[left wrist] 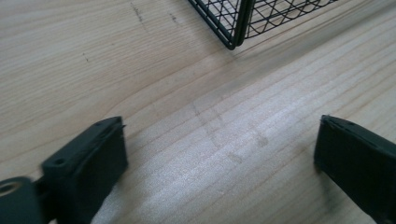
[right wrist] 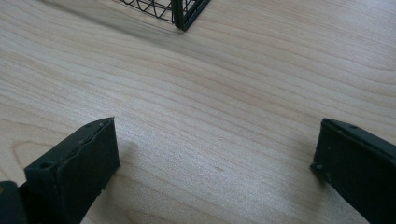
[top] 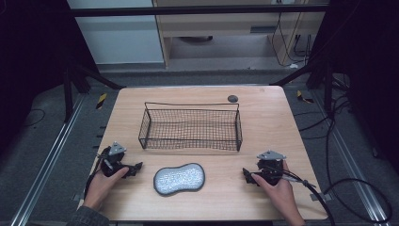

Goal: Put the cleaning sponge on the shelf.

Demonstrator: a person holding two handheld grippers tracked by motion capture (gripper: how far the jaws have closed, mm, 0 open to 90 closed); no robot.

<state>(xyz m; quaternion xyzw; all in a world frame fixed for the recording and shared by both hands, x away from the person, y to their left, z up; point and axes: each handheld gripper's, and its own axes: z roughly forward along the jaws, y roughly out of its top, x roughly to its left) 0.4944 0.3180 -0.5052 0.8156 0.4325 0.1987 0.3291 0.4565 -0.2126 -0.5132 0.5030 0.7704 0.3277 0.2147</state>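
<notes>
Resting on the light wooden bench (top: 268,117), left gripper (top: 136,168) and right gripper (top: 246,176) flank the grey speckled peanut-shaped sponge (top: 179,178), jaws spread, gripping nothing; black wire mesh basket (top: 190,126) beyond.

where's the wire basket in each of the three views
High view: the wire basket sits mid-table, beyond the grey sponge.
Left gripper view: one basket corner at the top, right of centre, past the open tongs.
Right gripper view: one basket corner at the top, near centre.
Shared landmark: the pale wooden table, on which the basket stands in all three.
</notes>
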